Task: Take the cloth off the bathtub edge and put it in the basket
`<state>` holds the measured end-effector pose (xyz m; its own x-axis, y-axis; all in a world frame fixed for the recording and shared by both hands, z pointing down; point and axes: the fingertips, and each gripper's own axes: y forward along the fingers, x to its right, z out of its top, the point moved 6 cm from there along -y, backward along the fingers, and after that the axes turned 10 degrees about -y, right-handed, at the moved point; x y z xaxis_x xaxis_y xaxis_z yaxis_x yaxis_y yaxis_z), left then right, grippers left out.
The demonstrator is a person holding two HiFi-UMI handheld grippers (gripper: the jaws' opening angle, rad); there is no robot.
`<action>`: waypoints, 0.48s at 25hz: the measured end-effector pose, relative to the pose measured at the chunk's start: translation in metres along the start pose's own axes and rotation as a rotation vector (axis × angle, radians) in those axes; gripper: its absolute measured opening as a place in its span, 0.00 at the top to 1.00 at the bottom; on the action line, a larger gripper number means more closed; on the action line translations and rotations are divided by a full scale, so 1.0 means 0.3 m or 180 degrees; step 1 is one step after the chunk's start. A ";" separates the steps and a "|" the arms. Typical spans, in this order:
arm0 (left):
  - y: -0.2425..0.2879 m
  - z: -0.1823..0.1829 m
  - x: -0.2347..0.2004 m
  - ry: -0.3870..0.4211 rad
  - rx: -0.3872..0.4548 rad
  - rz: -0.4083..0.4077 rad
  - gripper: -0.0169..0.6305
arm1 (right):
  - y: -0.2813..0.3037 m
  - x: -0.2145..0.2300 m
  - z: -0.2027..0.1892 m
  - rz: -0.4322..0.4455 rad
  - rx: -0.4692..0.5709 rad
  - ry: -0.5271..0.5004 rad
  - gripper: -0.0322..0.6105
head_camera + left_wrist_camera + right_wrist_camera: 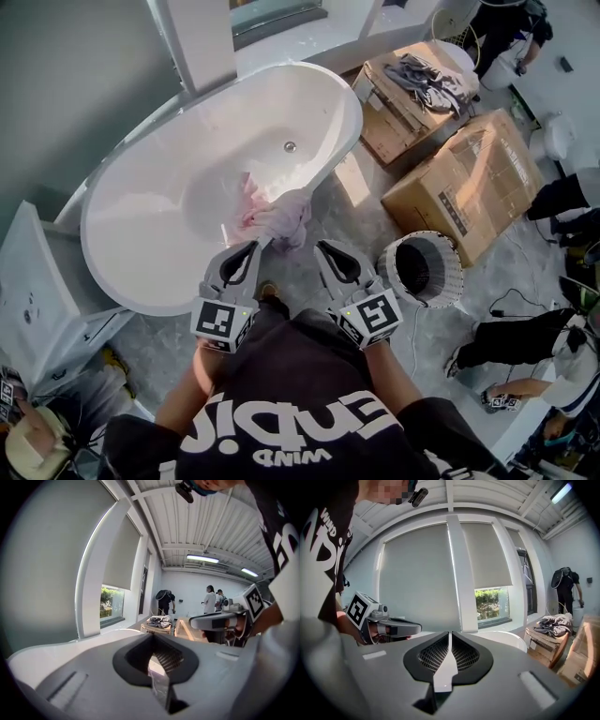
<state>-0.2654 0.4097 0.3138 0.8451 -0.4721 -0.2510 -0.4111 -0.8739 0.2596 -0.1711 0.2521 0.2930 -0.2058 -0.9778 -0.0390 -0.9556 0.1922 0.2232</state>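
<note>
Cloth point(281, 217) lay draped over the tub's point(309, 103) near rim, part hanging inside and part spilling down the outside. Left gripper point(254, 247) sat just short of that rim, its tip beside the cloth, jaws pressed together on nothing. Right gripper point(324, 247) was alongside, also short of the tub, jaws closed and empty too. Basket point(455, 277) stood on the floor off the tub's near-right end, mouth up. The cloth looked light, soft and floppy. It should bunch rather than slip, and trail when lifted. Best bite, I'd say, was the thick fold on top of the rim, with jaws opened first. A loose corner risked dragging.
</note>
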 end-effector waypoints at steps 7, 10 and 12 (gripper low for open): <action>0.069 0.028 -0.035 -0.0068 0.0012 0.0053 0.98 | 0.056 0.074 0.053 -0.0154 0.0134 -0.0033 0.94; 0.085 0.051 -0.049 -0.0092 0.0032 0.0136 0.98 | 0.083 0.109 0.057 -0.0154 0.0159 0.0012 0.94; 0.083 0.049 -0.056 -0.0140 0.0021 0.0212 0.98 | 0.096 0.115 0.042 -0.0090 0.0120 0.0046 0.94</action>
<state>-0.2949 0.3941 0.3107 0.8000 -0.5337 -0.2741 -0.4682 -0.8411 0.2710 -0.2085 0.2248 0.2859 -0.1758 -0.9839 -0.0308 -0.9684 0.1672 0.1853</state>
